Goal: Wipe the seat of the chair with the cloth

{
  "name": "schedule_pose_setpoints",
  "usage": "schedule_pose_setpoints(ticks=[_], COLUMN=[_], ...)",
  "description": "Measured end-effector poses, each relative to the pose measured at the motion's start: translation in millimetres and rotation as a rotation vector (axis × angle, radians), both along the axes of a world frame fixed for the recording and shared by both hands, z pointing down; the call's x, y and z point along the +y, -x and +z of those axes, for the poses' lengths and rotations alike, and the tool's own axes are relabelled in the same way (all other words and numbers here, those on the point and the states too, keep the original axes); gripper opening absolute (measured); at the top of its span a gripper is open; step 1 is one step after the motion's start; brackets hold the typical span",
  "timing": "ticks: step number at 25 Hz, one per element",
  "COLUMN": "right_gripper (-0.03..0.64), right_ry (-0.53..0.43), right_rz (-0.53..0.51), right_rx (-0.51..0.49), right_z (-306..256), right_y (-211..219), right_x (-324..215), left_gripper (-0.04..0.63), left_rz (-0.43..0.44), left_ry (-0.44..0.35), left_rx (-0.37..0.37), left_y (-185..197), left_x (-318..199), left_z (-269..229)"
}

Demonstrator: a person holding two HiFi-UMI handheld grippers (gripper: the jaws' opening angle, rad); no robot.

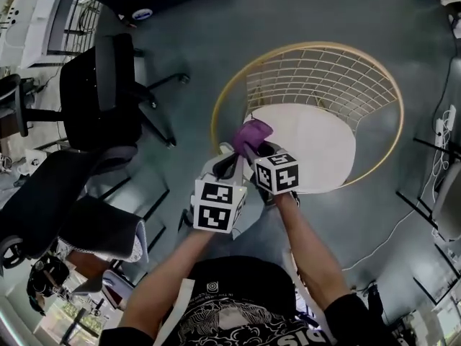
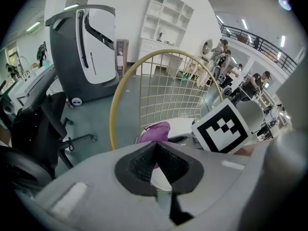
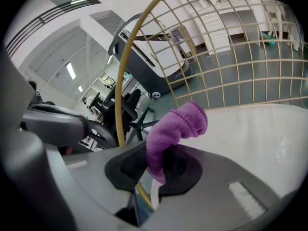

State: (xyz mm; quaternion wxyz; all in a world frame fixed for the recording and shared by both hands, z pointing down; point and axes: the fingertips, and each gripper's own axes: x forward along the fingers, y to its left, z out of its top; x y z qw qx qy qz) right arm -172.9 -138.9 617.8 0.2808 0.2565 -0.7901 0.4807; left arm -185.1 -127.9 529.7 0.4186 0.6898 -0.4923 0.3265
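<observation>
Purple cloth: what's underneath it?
The white seat, near its gold rim. The cloth's lower end is covered, pinched inside the right tongs.

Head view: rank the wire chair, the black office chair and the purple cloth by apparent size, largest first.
1. wire chair
2. black office chair
3. purple cloth, smallest even though it is nearest the camera

White seat: bare across centre and right of frame, open from above. Gold rim rings it, and the wire backrest walls off the upper side. The rim's lower-left arc runs just under the 2 grippers. Left gripper and right gripper sit close side by side, with the cloth pinched in the right one. Left of frame: black office chair, legs reaching toward the rim. Floor open at upper centre. Cables at right edge.
</observation>
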Motion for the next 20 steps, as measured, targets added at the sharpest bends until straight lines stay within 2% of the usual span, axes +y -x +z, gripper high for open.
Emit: schedule_pose_setpoints(ticks=[5, 11, 20], right_gripper=[0.06, 0.061, 0.061], right_ry=[0.009, 0.015, 0.032], right_rz=[0.061, 0.154, 0.37], right_rx=[-0.013, -0.007, -0.047], right_z=[15.7, 34.5, 48.5], right_y=[8.3, -8.6, -82.1], right_x=[-15.6, -39.4, -70.3], left_gripper=[0.0, 0.0, 0.0], left_rz=[0.011, 0.049, 0.112], left_ry=[0.001, 0.021, 0.052], left_rx=[-0.002, 0.008, 0.001], left_y=[10.0, 0.2, -46.1], left_x=[-8.4, -9.4, 7.7], left_z=[7.8, 28.8, 35.2])
